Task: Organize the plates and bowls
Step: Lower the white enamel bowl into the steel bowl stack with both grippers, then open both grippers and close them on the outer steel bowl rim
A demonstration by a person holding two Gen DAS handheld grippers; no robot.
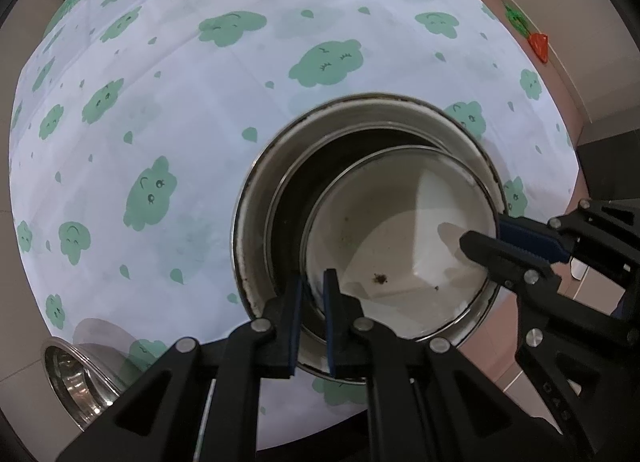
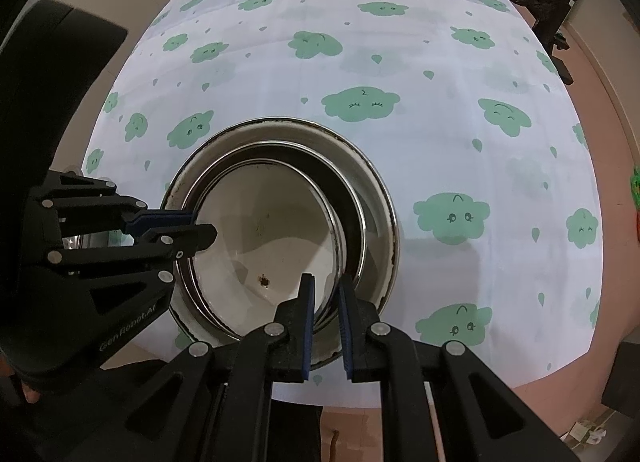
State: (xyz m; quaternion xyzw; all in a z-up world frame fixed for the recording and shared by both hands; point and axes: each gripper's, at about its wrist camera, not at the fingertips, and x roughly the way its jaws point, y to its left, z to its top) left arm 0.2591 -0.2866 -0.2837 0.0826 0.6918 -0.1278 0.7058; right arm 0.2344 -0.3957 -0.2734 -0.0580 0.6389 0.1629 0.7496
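Right wrist view: "GenRobot.AI" marks left tongs (both tongs pinching the plate rim).

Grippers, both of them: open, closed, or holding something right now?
Left gripper: closed on the rim of the inner bowl.
Right gripper: closed on the same inner bowl's opposite rim.

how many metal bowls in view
4: three nested at the table's near edge, held by both grippers; one loose bowl at lower left. More may be hidden.
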